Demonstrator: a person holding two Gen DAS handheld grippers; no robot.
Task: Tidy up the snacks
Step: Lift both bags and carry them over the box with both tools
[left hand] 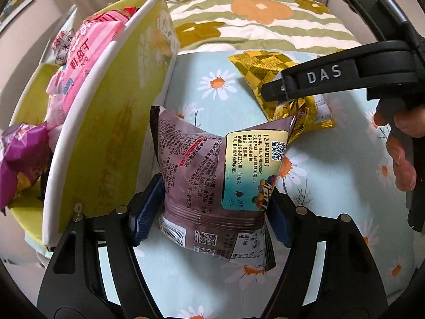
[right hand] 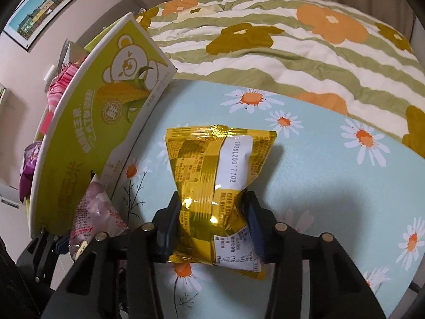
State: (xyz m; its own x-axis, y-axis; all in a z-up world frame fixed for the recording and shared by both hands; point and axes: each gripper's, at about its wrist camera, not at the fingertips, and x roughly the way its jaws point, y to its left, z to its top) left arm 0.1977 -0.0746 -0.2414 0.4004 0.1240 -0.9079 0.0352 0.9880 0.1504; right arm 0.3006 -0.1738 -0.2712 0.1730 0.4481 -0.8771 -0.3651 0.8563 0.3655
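**Both grippers hold a snack bag beside the box**

The left gripper point(left hand: 215, 210) has its jaws clenched on a brown bag point(left hand: 212, 175). The bag is of glossy plastic film, puffed like a small pillow, with crimped seams at the ends and a pale label panel with a QR code. The blue pads point(left hand: 144, 212) press its two sides, so the film is pinched into a waist at the lower part. The bag sits just beside the outer wall of the box point(left hand: 106, 133).

The right gripper point(right hand: 212, 228) has its jaws clenched on a gold bag point(right hand: 215, 186). This one is of shiny metallic foil with a chequered pattern and a white printed strip with a date. The foil is squeezed narrow between the fingers and it spreads wide above and below, like a bow tie. It is over the sheet point(right hand: 332, 186), a little to the right of the box point(right hand: 87, 133).

The box is of stiff cardboard, yellow-green with white edges, and a bear and a corn cob are printed on its side. Inside it lie a pink bag point(left hand: 85, 55) and a purple bag point(left hand: 18, 164), both of soft crinkled film.

The sheet is smooth light blue cloth with daisies. Behind it lies a quilt point(right hand: 265, 40), thick and rippled, with green stripes and orange flowers.
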